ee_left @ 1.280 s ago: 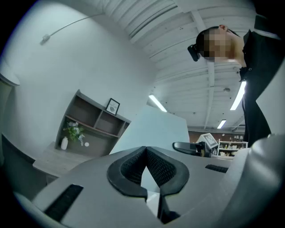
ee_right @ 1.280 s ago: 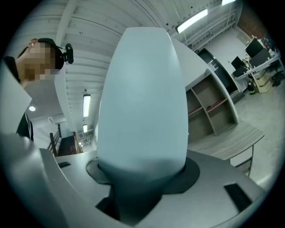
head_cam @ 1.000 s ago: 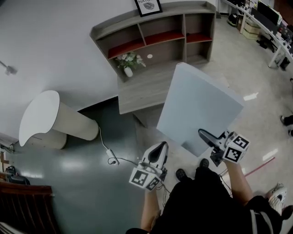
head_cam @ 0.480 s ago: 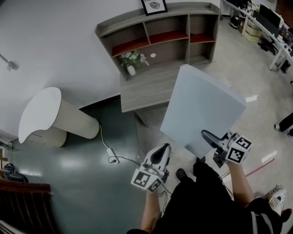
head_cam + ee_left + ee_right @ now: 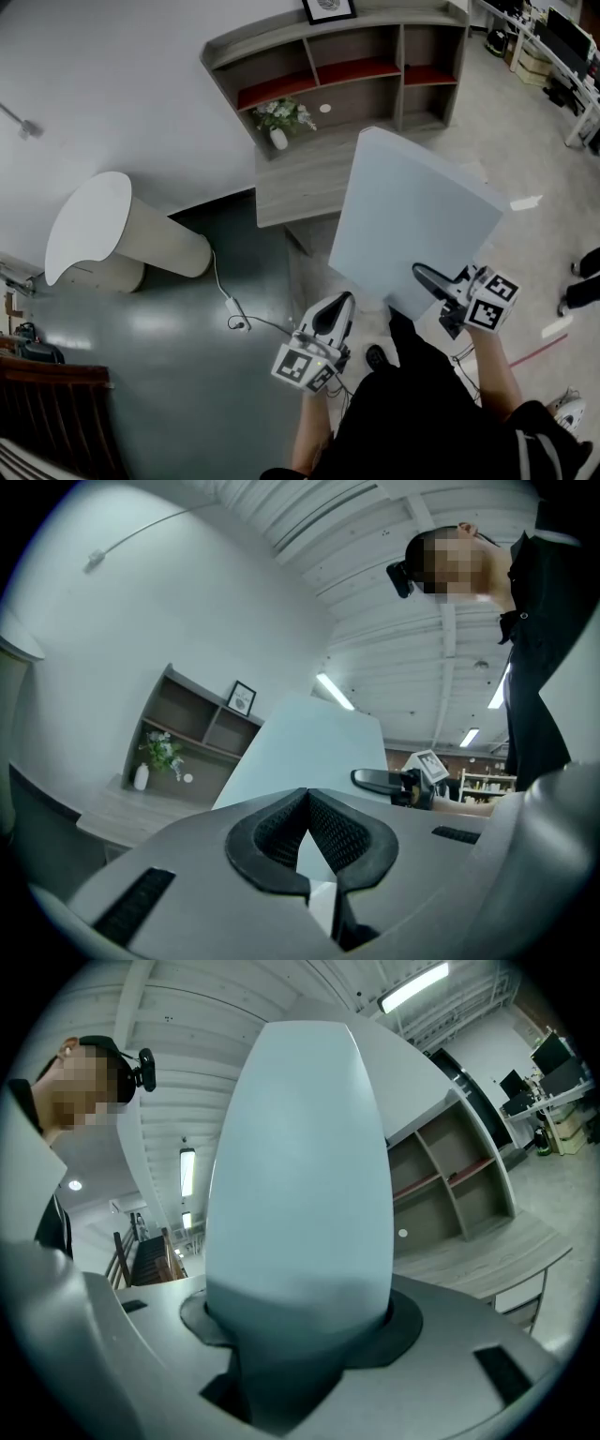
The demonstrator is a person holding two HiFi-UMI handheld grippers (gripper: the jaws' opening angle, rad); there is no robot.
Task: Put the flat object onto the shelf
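board point(image 5: 412, 216) edges nearer shelf point(image 5: 328, 108); ur right gripper point(image 5: 424, 278) clamps one edge only, left gripper point(image 5: 336, 307) is shut, empty, so it cld twist loose.

We hold the left gripper point(image 5: 342, 302) at lower centre, jaws together, empty. The right gripper point(image 5: 422, 275), lower right, clamps the flat panel point(image 5: 412, 211). Forearms enter from the bottom edge.
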